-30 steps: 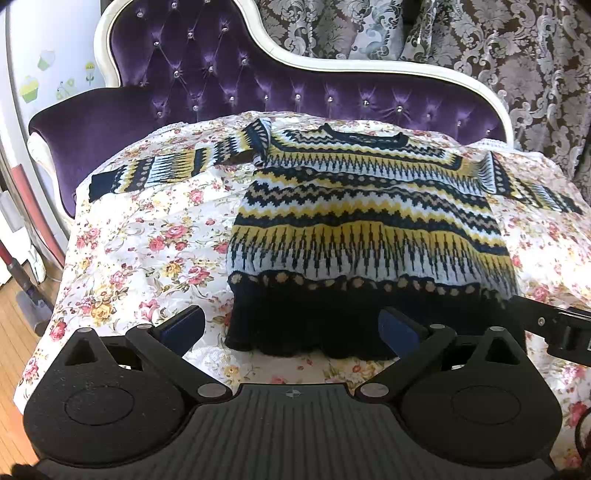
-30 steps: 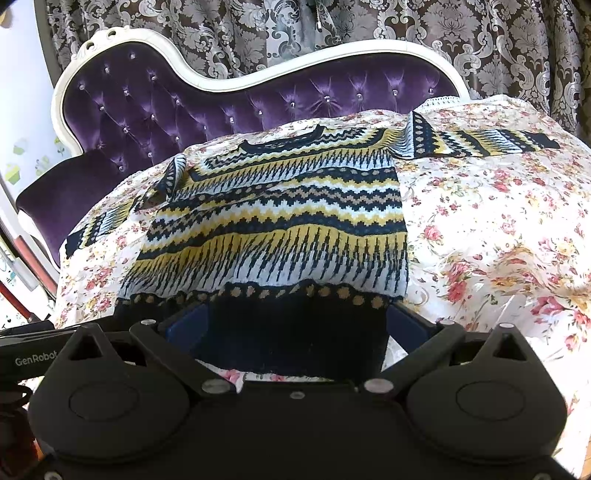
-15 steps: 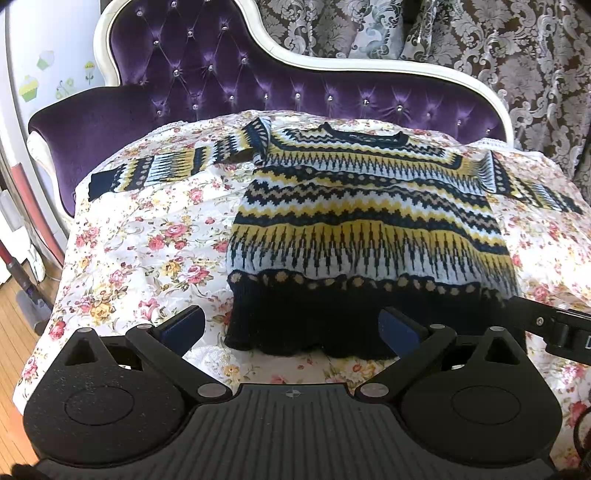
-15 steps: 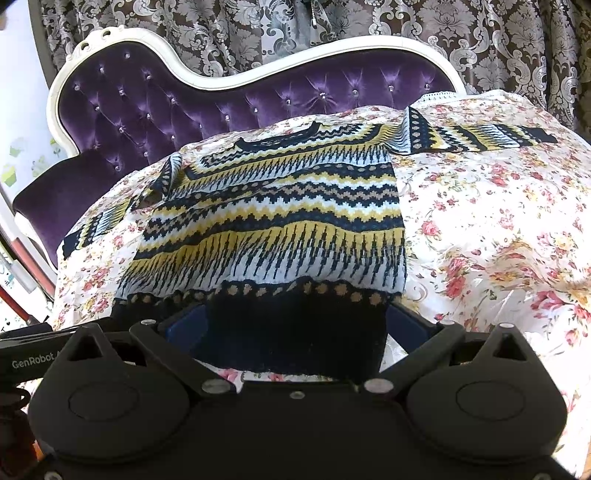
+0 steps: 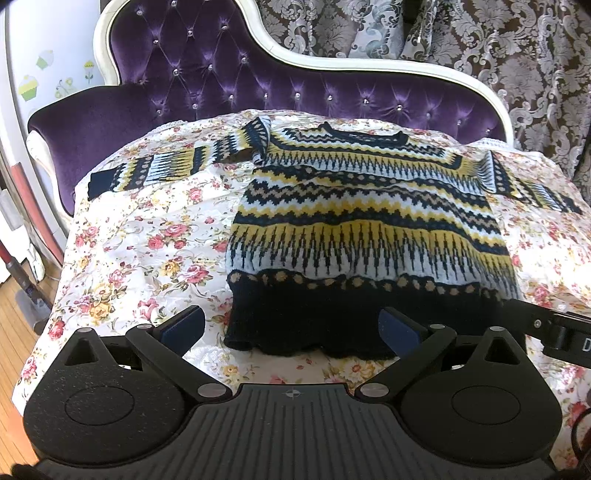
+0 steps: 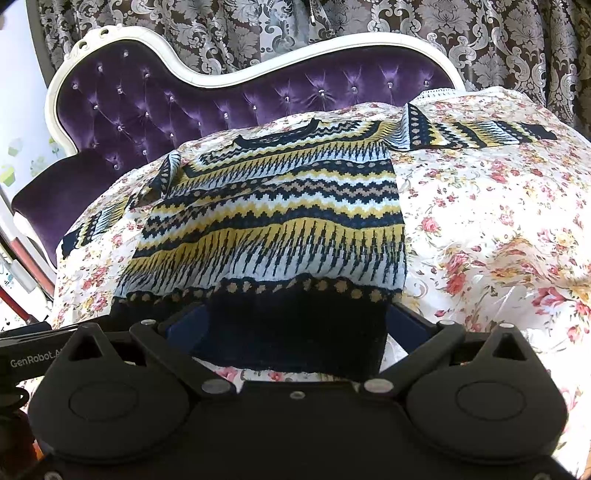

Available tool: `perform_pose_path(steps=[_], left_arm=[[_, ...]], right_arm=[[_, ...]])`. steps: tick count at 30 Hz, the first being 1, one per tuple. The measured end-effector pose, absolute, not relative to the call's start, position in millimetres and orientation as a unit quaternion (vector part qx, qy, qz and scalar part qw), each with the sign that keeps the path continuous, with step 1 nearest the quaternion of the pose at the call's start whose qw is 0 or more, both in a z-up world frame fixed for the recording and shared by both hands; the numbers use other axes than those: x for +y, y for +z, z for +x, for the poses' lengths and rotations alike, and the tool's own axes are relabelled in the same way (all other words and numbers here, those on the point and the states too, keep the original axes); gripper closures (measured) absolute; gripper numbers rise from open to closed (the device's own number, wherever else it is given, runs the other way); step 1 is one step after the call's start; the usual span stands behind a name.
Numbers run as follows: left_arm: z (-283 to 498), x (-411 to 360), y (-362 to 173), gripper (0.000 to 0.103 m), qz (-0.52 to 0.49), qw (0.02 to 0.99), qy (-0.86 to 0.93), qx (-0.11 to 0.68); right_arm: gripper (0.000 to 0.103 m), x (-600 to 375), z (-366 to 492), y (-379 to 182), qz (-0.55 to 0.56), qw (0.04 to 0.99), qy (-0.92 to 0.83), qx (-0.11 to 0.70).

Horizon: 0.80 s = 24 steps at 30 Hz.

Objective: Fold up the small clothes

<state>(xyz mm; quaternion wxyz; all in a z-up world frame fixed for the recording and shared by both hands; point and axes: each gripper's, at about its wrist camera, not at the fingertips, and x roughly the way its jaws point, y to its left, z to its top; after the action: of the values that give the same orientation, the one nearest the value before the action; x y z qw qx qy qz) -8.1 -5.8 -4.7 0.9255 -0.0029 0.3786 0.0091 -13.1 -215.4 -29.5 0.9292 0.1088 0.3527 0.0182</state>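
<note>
A small knitted sweater with navy, yellow and white bands lies flat on a floral sheet, both sleeves spread out sideways. It also shows in the right wrist view. My left gripper is open, its pads astride the left part of the dark hem. My right gripper is open, its pads at either side of the hem's right part, with the hem between them. The hem hides the tips of the right pads. The right gripper's finger shows at the left view's right edge.
The floral sheet covers a purple tufted sofa with a white frame. Patterned curtains hang behind. Wooden floor and a wall lie off the sheet's left edge.
The right gripper has tilted and edged a little forward over the hem. The left gripper has barely moved. The sweater lies as before.
</note>
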Motion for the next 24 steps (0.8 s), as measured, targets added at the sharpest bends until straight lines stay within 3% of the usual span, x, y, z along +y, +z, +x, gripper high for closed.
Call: perform_pose_path(steps=[24], left_arm=[[-8.3,-4.3,0.9,0.001,-0.016,0.924,0.001,0.381]], right_arm=[[0.0,-211.4,-10.3,-19.6,0.111,0.93,0.025,0.35]])
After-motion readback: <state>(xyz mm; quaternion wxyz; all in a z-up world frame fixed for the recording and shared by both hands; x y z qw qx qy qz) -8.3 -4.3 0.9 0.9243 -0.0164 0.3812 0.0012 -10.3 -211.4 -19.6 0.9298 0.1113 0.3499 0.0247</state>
